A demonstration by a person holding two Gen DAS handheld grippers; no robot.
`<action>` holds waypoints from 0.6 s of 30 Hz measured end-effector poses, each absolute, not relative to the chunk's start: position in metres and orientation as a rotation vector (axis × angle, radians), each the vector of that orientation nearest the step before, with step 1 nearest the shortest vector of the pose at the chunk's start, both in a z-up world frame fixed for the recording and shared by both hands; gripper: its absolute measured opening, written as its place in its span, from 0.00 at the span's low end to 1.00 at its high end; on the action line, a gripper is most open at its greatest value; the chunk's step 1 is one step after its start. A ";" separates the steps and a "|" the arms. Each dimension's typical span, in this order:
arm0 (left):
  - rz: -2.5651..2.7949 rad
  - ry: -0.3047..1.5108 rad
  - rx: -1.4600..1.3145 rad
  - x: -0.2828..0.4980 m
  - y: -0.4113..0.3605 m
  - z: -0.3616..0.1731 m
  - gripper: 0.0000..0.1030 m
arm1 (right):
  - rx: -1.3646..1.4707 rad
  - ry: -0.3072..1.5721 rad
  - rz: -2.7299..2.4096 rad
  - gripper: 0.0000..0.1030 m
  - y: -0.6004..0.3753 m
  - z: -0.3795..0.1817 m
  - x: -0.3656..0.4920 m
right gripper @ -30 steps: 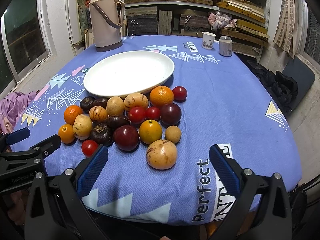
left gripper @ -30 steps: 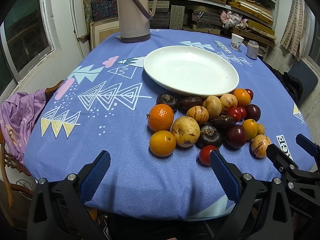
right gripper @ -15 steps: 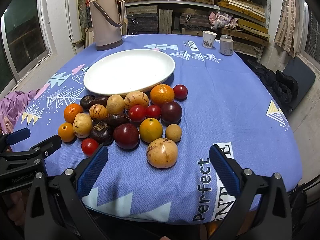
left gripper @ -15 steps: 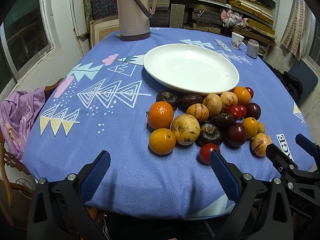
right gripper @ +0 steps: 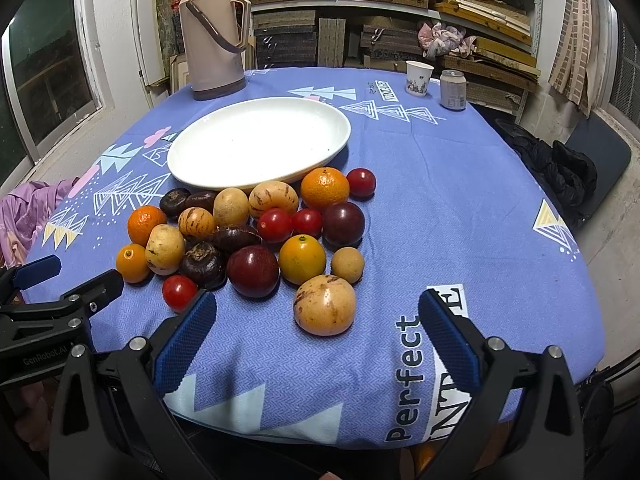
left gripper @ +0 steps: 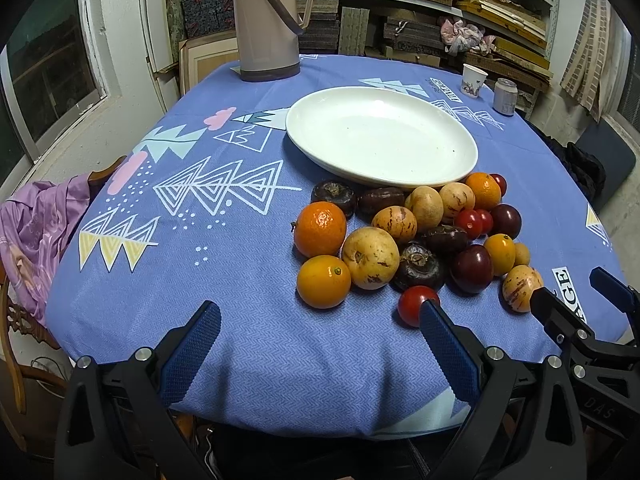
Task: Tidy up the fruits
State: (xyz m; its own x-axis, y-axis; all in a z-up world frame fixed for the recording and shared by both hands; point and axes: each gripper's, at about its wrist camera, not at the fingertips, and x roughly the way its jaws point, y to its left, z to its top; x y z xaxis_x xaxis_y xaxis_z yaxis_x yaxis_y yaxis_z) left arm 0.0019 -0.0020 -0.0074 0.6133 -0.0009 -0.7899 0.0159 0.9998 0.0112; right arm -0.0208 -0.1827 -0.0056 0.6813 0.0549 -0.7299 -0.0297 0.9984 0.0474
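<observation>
Blue pads of both hand-held grippers, left (left gripper: 320, 322) and right (right gripper: 318, 312), gape; one tomato (left gripper: 414, 303) seems partly hidden.

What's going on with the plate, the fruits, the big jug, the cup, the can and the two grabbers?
white plate: empty
fruit pile: on the cloth beside the plate
thermos jug: upright, lid on
paper cup: upright
can: upright
left gripper: open, holding nothing
right gripper: open, holding nothing
</observation>
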 end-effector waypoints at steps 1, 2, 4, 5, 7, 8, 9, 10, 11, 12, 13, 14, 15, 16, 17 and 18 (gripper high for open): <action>-0.009 0.911 0.018 0.002 -0.002 -0.007 0.97 | 0.033 0.820 0.048 0.96 -0.183 -0.006 -0.021; -0.010 0.910 0.018 0.002 -0.002 -0.007 0.97 | 0.033 0.820 0.048 0.96 -0.183 -0.005 -0.021; -0.010 0.911 0.018 0.002 -0.002 -0.007 0.97 | 0.032 0.821 0.048 0.96 -0.183 -0.006 -0.021; -0.010 0.912 0.019 0.002 -0.002 -0.007 0.97 | 0.033 0.822 0.048 0.96 -0.183 -0.006 -0.021; -0.011 0.911 0.018 0.002 -0.002 -0.007 0.97 | 0.032 0.823 0.048 0.96 -0.182 -0.006 -0.020; -0.010 0.912 0.018 0.002 -0.002 -0.007 0.97 | 0.032 0.823 0.049 0.96 -0.182 -0.006 -0.020; -0.010 0.913 0.018 0.002 -0.002 -0.007 0.97 | 0.032 0.824 0.049 0.96 -0.182 -0.006 -0.020; -0.011 0.915 0.017 0.002 -0.002 -0.008 0.97 | 0.032 0.825 0.050 0.96 -0.183 -0.007 -0.020; -0.011 0.916 0.019 0.002 -0.003 -0.009 0.97 | 0.032 0.827 0.050 0.96 -0.183 -0.007 -0.020; -0.012 0.916 0.019 0.002 -0.003 -0.009 0.97 | 0.031 0.827 0.050 0.96 -0.183 -0.007 -0.020; -0.012 0.916 0.019 0.002 -0.004 -0.009 0.97 | 0.031 0.827 0.050 0.96 -0.183 -0.007 -0.020; -0.011 0.916 0.019 0.002 -0.004 -0.009 0.97 | 0.032 0.827 0.050 0.96 -0.183 -0.007 -0.020; -0.012 0.916 0.019 0.002 -0.004 -0.009 0.97 | 0.032 0.827 0.050 0.96 -0.183 -0.007 -0.020; -0.011 0.917 0.019 0.001 -0.004 -0.009 0.97 | 0.032 0.827 0.051 0.96 -0.183 -0.007 -0.020; -0.011 0.916 0.019 0.001 -0.004 -0.009 0.97 | 0.031 0.827 0.050 0.96 -0.183 -0.007 -0.020; -0.012 0.916 0.019 0.002 -0.004 -0.009 0.97 | 0.032 0.828 0.050 0.96 -0.183 -0.007 -0.020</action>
State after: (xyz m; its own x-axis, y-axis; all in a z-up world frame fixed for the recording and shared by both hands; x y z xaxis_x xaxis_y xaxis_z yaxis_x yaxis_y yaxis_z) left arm 0.0018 -0.0036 -0.0093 0.6090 -0.0020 -0.7932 0.0181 0.9998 0.0113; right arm -0.0199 -0.1827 -0.0073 0.6756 0.0572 -0.7351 -0.0325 0.9983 0.0478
